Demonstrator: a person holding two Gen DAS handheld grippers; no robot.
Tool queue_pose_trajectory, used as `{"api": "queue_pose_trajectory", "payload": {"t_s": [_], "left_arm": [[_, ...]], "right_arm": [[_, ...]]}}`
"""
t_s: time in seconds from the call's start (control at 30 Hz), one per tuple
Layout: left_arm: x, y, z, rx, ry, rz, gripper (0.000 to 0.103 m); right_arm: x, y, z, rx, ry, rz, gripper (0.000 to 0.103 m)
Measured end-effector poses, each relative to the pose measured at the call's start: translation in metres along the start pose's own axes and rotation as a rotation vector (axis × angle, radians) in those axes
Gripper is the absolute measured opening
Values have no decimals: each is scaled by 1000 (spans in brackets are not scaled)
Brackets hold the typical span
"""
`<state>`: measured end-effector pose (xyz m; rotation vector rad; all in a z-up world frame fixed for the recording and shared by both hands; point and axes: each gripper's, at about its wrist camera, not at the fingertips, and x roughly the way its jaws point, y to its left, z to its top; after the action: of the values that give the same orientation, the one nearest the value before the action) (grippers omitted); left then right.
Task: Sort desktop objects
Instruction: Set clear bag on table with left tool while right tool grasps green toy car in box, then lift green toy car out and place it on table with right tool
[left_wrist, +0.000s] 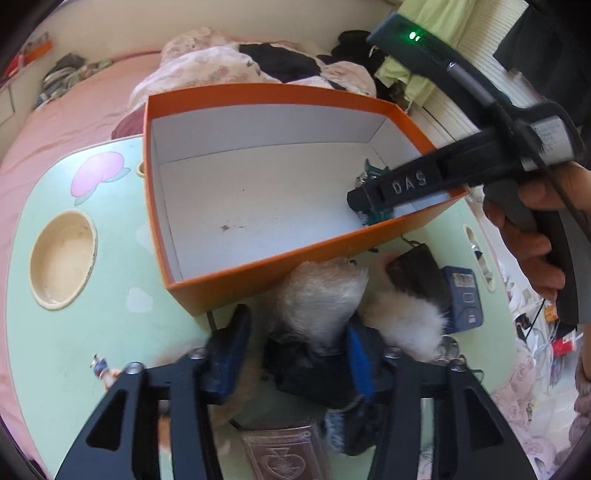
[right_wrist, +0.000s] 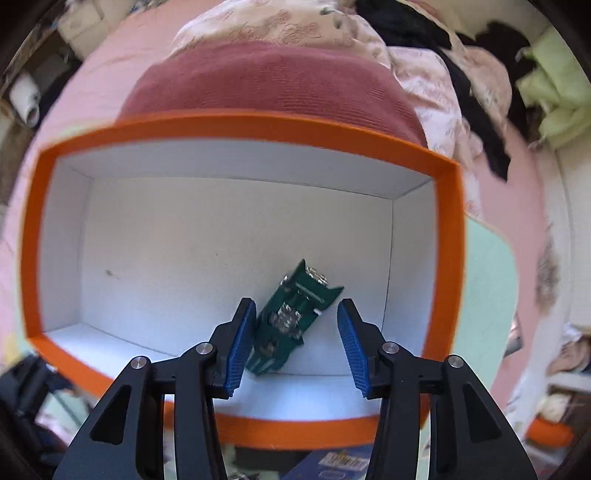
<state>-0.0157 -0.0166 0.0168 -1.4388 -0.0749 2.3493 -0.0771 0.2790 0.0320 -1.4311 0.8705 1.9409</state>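
An orange box (left_wrist: 229, 288) with a white inside stands on the pale green table (left_wrist: 74, 325); it also fills the right wrist view (right_wrist: 258, 129). A green toy car (right_wrist: 291, 317) lies on the box floor. My right gripper (right_wrist: 295, 343) is open just above it, the car between the fingers and touching the left pad (right_wrist: 240, 343). In the left wrist view the right gripper (left_wrist: 360, 199) reaches into the box's right corner. My left gripper (left_wrist: 295, 347) is open over a white furry toy (left_wrist: 321, 299) in front of the box.
A round cream cup recess (left_wrist: 62, 258) sits in the table at left. A dark pouch (left_wrist: 417, 273), a blue card box (left_wrist: 465, 299), a playing-card pack (left_wrist: 284, 454) and a small figure (left_wrist: 101, 367) lie near the box. A pink bed with clothes (left_wrist: 236, 62) is behind.
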Motion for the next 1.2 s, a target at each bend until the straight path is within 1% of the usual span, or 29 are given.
{"api": "queue_pose_trajectory", "payload": {"t_s": [0.07,0.17,0.2,0.23,0.3,0.33,0.4,0.43,0.5,0.53,0.57,0.63,0.7,0.8,0.9,0.97,1.07,1.2], "left_arm": [[-1,-1,-2,-4,-19,2,58],[-4,-3,-2,-10,-33,-17,59],[-5,-4,-2,-14,-38,-23,59],[-7,-3,-2,-21,-44,-30,59],[-11,-2,-1,-43,-54,-45,61],[-11,-2,1,-50,-56,-51,62],[-15,0,3,-66,-65,-63,63],[-17,2,3,-74,-71,-67,65],[-20,4,5,-89,-78,-77,66],[-21,5,7,-99,-82,-85,70],[-24,7,7,-115,-90,-93,75],[-30,10,6,-146,-121,-113,76],[-36,9,5,-152,-142,-135,77],[-48,5,1,-136,-177,-158,77],[-65,-1,-6,-120,-233,-165,79],[-78,-4,-13,-113,-270,-168,82],[-92,-8,-24,-109,-314,-157,85],[-99,-9,-49,-118,-315,-125,85]], "right_arm": [[-1,-1,-2,3,-11,6,47],[-2,-11,-5,43,-34,75,42],[-3,-16,-7,59,-49,103,39],[-4,-20,-10,68,-66,110,32],[-7,-25,-13,88,-105,124,30],[-9,-28,-16,108,-125,151,30],[-16,-33,-21,156,-193,233,30],[-23,-36,-24,171,-238,256,30],[-45,-38,-34,180,-352,274,30],[-55,-41,-40,181,-398,284,30],[-64,-44,-47,181,-436,301,30],[-88,-44,-63,173,-502,343,30],[-107,-38,-81,132,-555,363,30],[-112,-16,-91,83,-565,373,30],[-106,2,-114,44,-539,406,30],[-97,13,-128,27,-520,421,30],[-81,28,-143,3,-486,394,30],[-60,32,-160,16,-461,415,30]]}}
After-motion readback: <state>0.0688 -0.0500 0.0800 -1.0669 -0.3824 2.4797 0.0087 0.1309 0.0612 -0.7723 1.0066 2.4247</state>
